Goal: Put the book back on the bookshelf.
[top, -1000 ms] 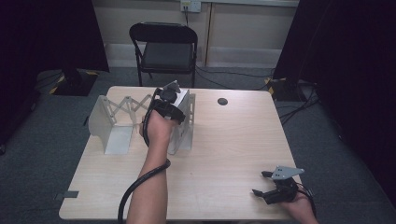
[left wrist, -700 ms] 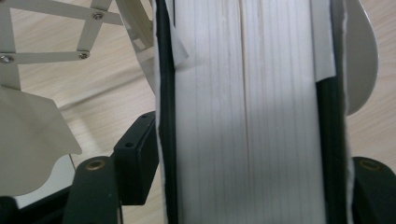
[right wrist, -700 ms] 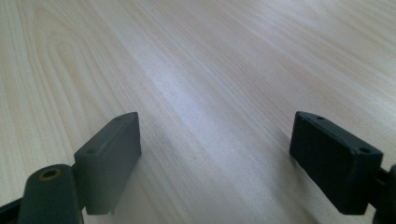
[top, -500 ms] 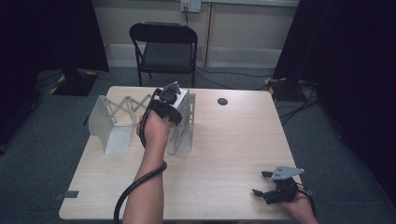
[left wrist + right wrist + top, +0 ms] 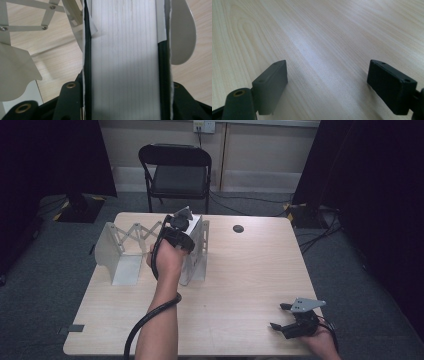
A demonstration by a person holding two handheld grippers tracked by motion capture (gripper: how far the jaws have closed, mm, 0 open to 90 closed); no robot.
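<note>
A white extendable rack with a scissor lattice stands on the table's left half. My left gripper hovers over the rack's right end plates. In the left gripper view, my left gripper is shut on a thick white block with fine lines and dark side edges, like a book's page edge. The lattice and a rounded plate flank it. My right gripper rests near the table's front right corner. In its own view my right gripper is open over bare wood.
A small black round disc lies on the table behind the middle. A black folding chair stands behind the far edge. Cables run across the floor at the right.
The left forearm has swayed slightly while its gripper stays at the rack's right end. The right gripper has not moved.
</note>
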